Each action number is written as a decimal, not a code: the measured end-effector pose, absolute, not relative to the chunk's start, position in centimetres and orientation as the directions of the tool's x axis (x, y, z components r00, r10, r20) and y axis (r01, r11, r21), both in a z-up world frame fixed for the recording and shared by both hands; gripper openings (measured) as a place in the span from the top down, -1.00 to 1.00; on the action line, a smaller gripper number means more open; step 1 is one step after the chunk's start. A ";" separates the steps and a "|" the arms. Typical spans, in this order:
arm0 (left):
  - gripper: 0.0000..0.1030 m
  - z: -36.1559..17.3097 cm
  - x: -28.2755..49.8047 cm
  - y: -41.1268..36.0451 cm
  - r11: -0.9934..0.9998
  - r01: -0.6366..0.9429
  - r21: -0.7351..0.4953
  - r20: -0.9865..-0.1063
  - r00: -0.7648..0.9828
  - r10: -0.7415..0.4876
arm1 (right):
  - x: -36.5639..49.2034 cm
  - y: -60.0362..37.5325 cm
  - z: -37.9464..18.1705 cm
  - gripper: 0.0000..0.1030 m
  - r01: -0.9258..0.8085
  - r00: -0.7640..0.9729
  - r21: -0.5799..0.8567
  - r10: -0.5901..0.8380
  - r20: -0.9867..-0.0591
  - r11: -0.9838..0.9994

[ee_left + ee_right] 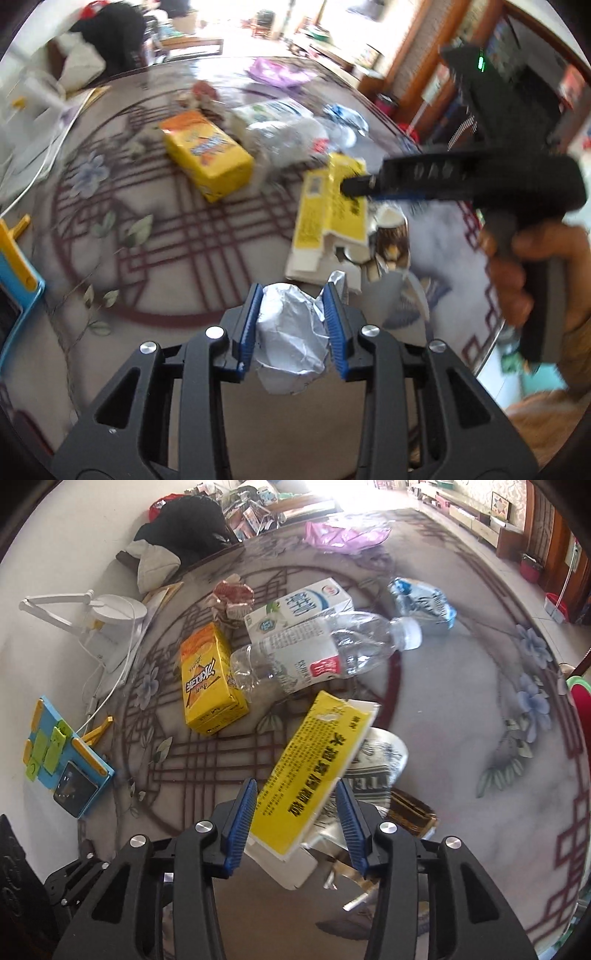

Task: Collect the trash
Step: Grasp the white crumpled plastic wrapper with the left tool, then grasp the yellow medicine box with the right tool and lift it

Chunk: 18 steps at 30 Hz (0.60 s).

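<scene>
Your left claw [293, 317] is clamped on a crumpled foil wrapper [291, 339] at the near edge of the tabletop [177, 236]: light, soft, crushes easily, so grip the bulk. Your right claw [295, 823] straddles the flattened yellow carton [317, 771], near centre; I can't tell if the pads press it. It's light, thin card that bends, so pinch across the flat faces. An empty plastic bottle [325, 653] lies farther back, slippery.

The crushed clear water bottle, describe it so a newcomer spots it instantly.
On the round patterned table, find the litter pile at its middle. The crushed clear water bottle lies across a white milk carton, the only see-through item, white-capped, with a red-and-white label.
</scene>
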<state>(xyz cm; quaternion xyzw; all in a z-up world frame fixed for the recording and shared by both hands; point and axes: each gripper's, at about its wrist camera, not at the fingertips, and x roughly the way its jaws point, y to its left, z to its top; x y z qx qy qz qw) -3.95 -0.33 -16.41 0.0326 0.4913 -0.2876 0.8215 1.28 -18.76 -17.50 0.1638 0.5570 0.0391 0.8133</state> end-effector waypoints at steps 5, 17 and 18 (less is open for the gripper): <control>0.36 -16.3 -3.3 1.2 0.863 0.445 -0.238 -0.829 0.370 -0.419 | 2.6 -17.3 -18.0 -0.06 0.102 0.368 0.273 0.219 -0.904 0.957; 0.35 -16.8 -1.6 5.0 0.911 0.285 -0.297 -0.827 0.399 -0.395 | 3.6 -14.8 -18.9 0.48 0.032 0.331 0.267 0.242 -0.912 0.963; 0.35 -16.8 -1.5 5.2 0.913 0.278 -0.300 -0.827 0.402 -0.394 | 3.7 -14.9 -18.8 0.57 0.036 0.333 0.273 0.246 -0.910 0.961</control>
